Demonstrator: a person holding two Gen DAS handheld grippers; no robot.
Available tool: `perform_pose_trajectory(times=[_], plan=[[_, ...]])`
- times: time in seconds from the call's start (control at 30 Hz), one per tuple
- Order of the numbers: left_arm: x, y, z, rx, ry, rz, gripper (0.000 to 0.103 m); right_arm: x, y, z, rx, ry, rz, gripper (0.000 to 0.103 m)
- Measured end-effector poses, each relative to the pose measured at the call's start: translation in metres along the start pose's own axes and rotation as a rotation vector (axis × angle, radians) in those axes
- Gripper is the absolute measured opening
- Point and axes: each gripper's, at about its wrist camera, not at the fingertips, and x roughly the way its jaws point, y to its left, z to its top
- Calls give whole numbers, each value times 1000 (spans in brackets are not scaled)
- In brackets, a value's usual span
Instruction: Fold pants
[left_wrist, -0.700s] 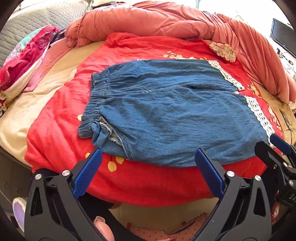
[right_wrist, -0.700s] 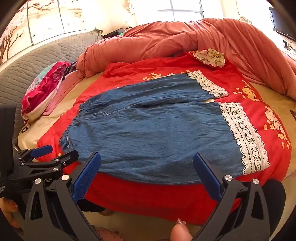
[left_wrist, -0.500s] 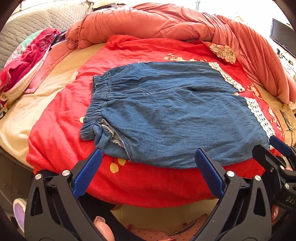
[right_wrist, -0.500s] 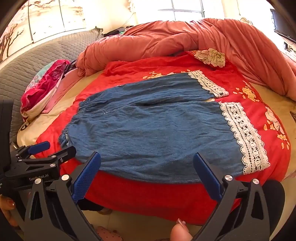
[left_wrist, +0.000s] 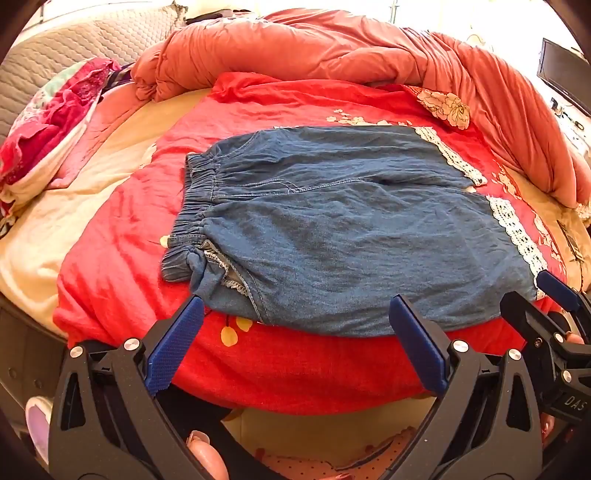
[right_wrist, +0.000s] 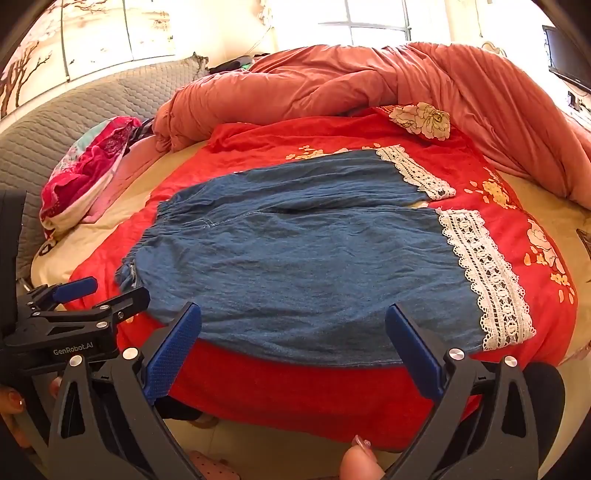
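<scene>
The blue denim pants with white lace cuffs (left_wrist: 332, 229) are lying flat on the red floral blanket (left_wrist: 122, 236); the left gripper (left_wrist: 295, 343) and right gripper (right_wrist: 293, 341) are hovering spread, empty (blanket risks getting pinched along, dragging the fold askew)

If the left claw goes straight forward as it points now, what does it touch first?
Probably the near edge of the pants, lying flat on the red blanket. The left claw is open and empty, just short of that edge. Depth is unclear; aimed lower, it could meet the blanket first.
</scene>
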Motion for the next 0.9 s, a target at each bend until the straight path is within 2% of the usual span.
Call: perform_pose_trajectory(times=[0.9], plan=[[-5, -1, 0, 7, -9, -15, 94, -2, 1, -2, -4, 0, -23, 99]])
